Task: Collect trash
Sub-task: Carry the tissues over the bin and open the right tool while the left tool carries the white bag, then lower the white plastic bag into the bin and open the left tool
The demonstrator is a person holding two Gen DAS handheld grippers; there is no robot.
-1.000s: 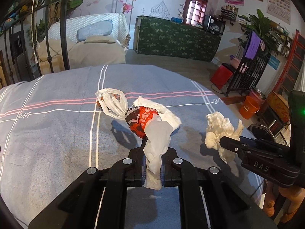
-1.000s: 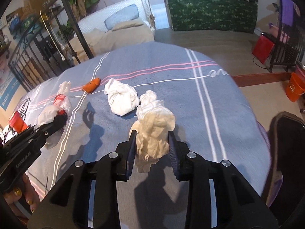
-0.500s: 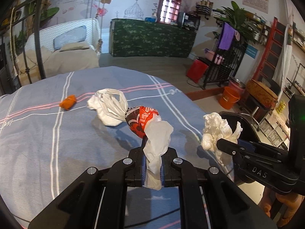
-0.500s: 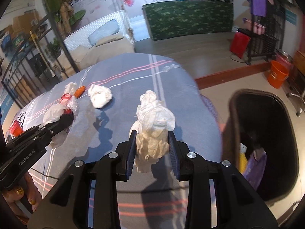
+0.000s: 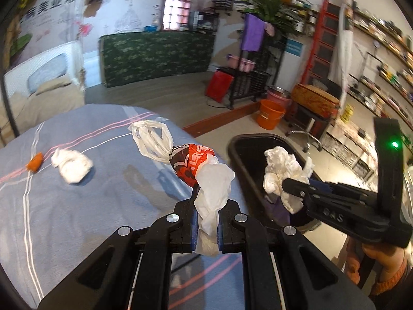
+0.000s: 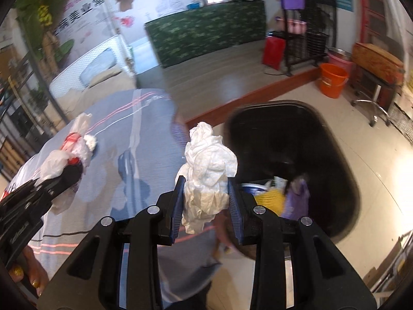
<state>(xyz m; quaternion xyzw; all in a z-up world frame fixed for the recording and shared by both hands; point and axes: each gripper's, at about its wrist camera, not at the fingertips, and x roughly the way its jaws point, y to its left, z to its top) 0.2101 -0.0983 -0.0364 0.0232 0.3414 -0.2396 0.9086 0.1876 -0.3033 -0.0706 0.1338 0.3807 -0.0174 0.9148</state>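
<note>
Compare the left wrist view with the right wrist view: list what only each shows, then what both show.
Only the left wrist view: an orange scrap on the grey bedsheet.
Only the right wrist view: yellow and purple trash inside the black bin.
Both: the left gripper shut on a knotted plastic bag, the right gripper shut on a white paper wad, the bin and an orange bucket.

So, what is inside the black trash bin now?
At the bottom of the black trash bin lie a yellow item, a purple bag and a white-blue piece. The right gripper and its crumpled tissue cover the rest.
</note>
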